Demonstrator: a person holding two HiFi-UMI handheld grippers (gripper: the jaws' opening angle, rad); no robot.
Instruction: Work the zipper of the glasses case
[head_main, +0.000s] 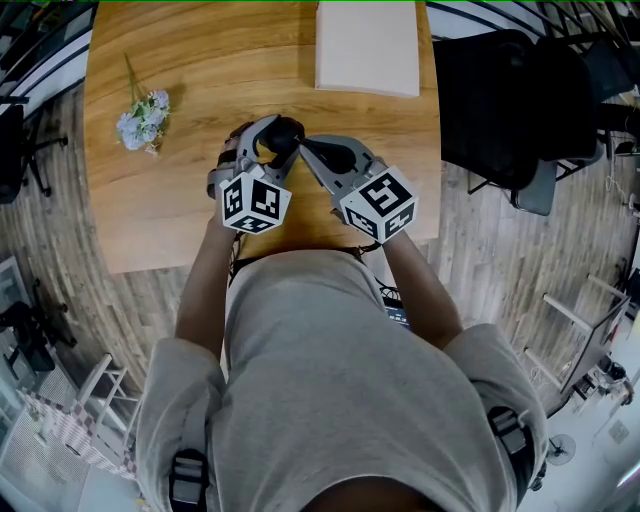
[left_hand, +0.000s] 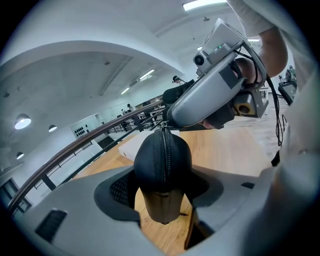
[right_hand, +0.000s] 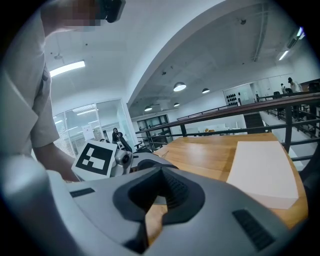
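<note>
Left claw: your left gripper (left_hand: 162, 192) is clamped on the glasses case (left_hand: 162, 160), one dark pad pressing on each flank of it
Glasses case: black, end-on between your left jaws, over the near part of the wooden table (head_main: 190, 210); I cannot tell whether it touches the wood
Zipper: the zipper (left_hand: 165, 150) runs up the middle of the case toward your left gripper's camera, its teeth meshed along the stretch that shows
Right claw: your right gripper (right_hand: 159, 196) has its jaws together, and their tip meets the top of the case
Zipper pull: the small metal zipper pull (left_hand: 162, 126) stands up from the top of the case into that closed tip
Your hands: both grippers sit side by side in front of your chest, noses angled toward each other, with the marker cubes (head_main: 255, 203) facing up at you
Elsewhere on the table: a white box (head_main: 367, 47) at the far edge and a sprig of pale flowers (head_main: 143, 118) to your left, both well apart from the case
</note>
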